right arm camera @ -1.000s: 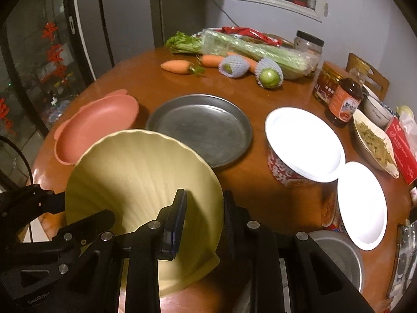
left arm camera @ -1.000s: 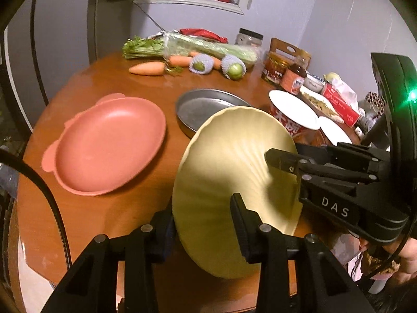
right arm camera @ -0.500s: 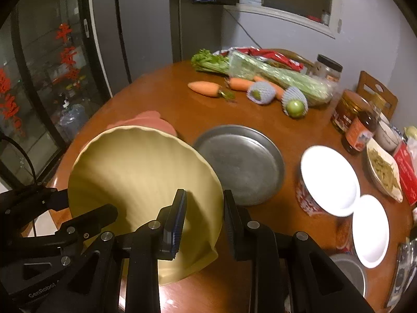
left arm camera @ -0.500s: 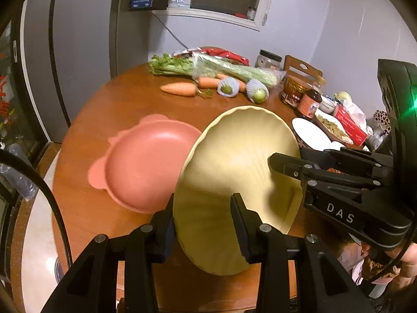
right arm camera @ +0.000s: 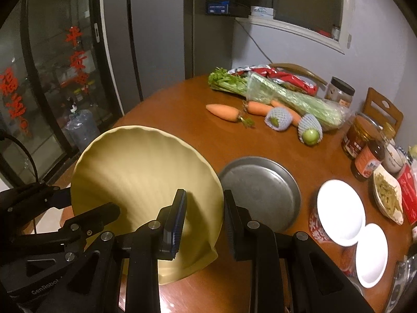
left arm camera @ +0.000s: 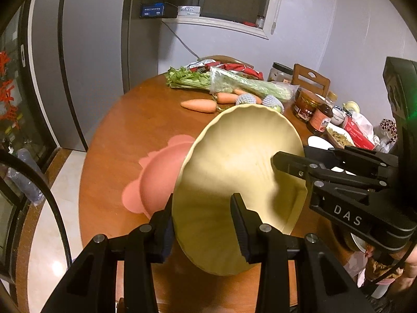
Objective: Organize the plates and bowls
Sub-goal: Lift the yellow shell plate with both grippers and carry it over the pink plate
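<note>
A pale yellow scalloped plate (left arm camera: pixel 242 172) is held up above the round wooden table, tilted. My left gripper (left arm camera: pixel 202 224) is shut on its near edge. My right gripper (right arm camera: pixel 204 221) is shut on its opposite edge; the plate also shows in the right wrist view (right arm camera: pixel 146 182). A pink plate with ear-shaped handles (left arm camera: pixel 159 180) lies on the table below, partly hidden behind the yellow plate. A grey metal plate (right arm camera: pixel 260 190) lies in the middle of the table. A white-lidded bowl (right arm camera: pixel 338 208) and a small white plate (right arm camera: pixel 371 255) lie to the right.
Carrots (right arm camera: pixel 224 112), celery in a bag (right arm camera: pixel 294 99), two net-wrapped fruits (right arm camera: pixel 310 130), jars and a sauce bottle (right arm camera: pixel 368 159) crowd the table's far and right side. A dish of food (right arm camera: pixel 388 195) lies at the right. A glass door (right arm camera: pixel 52 91) stands left.
Both grippers have lifted the yellow plate higher and carried it leftward, over the pink plate. The table looks farther below. Both grips on the plate are unchanged.
</note>
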`<state>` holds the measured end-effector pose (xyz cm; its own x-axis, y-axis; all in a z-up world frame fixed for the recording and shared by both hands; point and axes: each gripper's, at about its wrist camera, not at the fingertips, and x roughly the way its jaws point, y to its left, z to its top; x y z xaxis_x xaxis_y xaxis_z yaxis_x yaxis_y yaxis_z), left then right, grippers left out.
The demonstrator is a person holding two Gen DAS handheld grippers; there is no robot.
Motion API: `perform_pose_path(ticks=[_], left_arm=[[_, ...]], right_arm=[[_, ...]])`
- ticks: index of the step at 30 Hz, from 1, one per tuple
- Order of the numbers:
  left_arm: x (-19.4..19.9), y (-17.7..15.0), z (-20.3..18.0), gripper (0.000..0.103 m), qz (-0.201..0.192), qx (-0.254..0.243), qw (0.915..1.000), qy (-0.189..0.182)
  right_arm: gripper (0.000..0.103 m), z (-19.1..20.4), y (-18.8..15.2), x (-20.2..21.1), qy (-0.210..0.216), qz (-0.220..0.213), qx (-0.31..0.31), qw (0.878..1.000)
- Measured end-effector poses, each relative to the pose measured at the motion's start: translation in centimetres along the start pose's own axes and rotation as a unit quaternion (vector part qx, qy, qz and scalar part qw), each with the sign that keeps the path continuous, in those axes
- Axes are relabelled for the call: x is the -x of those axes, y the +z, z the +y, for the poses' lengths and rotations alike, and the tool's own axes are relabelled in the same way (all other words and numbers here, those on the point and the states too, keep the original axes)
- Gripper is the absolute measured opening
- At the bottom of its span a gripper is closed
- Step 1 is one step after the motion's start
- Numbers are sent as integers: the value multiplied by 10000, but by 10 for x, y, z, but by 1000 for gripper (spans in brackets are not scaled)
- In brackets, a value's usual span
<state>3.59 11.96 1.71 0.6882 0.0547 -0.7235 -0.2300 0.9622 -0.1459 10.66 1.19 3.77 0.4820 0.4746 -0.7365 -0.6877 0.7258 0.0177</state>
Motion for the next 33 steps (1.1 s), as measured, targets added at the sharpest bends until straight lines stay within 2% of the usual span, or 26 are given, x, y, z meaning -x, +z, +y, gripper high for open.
perform_pose_path(ticks=[8,14,25,33], left_arm=[[-6,20,21,40,-28,55,9998,192],[-20,25,30,40,126,56,9996,230],[-42,21,49,40,379,149,9987,316],[-55,21,57,40,416,200,9984,325]], right_arm=[[29,15,22,-15,47,-11,156,9999],[29,17,33,-30,97,47,123,9999],[29,25,34,-64,128,320,178,9992],[29,28,31,-80,147,401,157,9990]])
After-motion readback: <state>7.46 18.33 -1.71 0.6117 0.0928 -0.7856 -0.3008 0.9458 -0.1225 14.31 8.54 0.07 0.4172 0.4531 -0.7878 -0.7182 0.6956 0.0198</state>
